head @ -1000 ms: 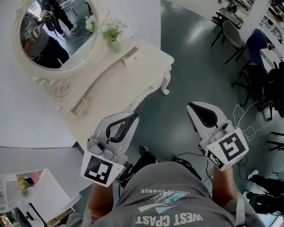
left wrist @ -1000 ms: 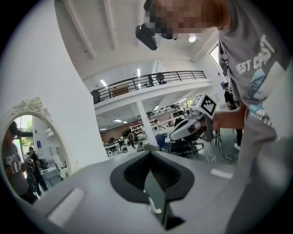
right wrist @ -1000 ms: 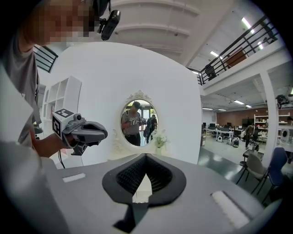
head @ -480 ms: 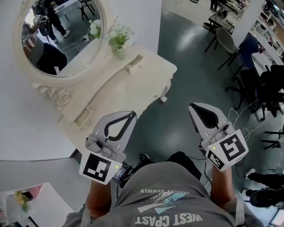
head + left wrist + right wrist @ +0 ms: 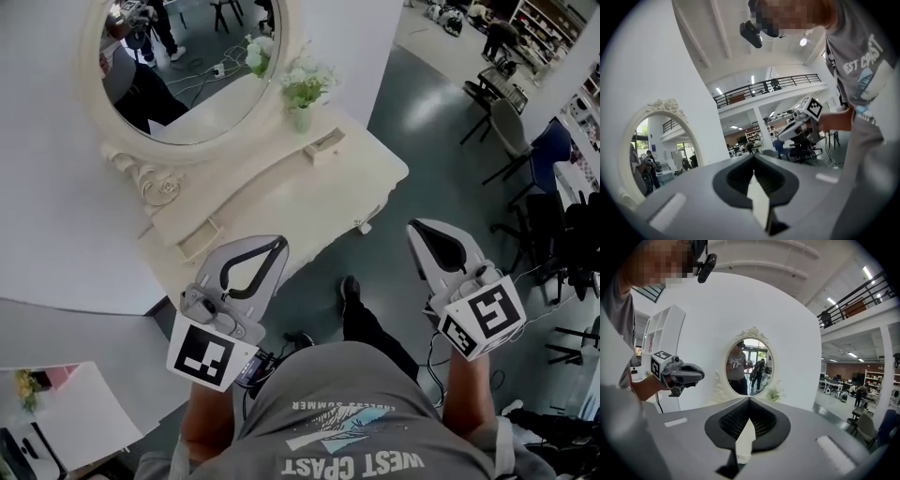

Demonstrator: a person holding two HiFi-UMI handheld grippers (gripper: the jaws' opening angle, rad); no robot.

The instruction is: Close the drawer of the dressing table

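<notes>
The left gripper (image 5: 278,244) and right gripper (image 5: 419,230) both have jaws together, holding nothing. The table (image 5: 281,202) lies at 12 o'clock from the left gripper and 10 o'clock from the right, its long axis running 8 to 2 o'clock. The left is nearer. The drawer can't be made out from above.

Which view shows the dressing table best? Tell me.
The head view: nearly the whole dressing table top lies open from above. The right gripper view shows only its mirror and flowers; the left gripper view shows just part of the mirror.
</notes>
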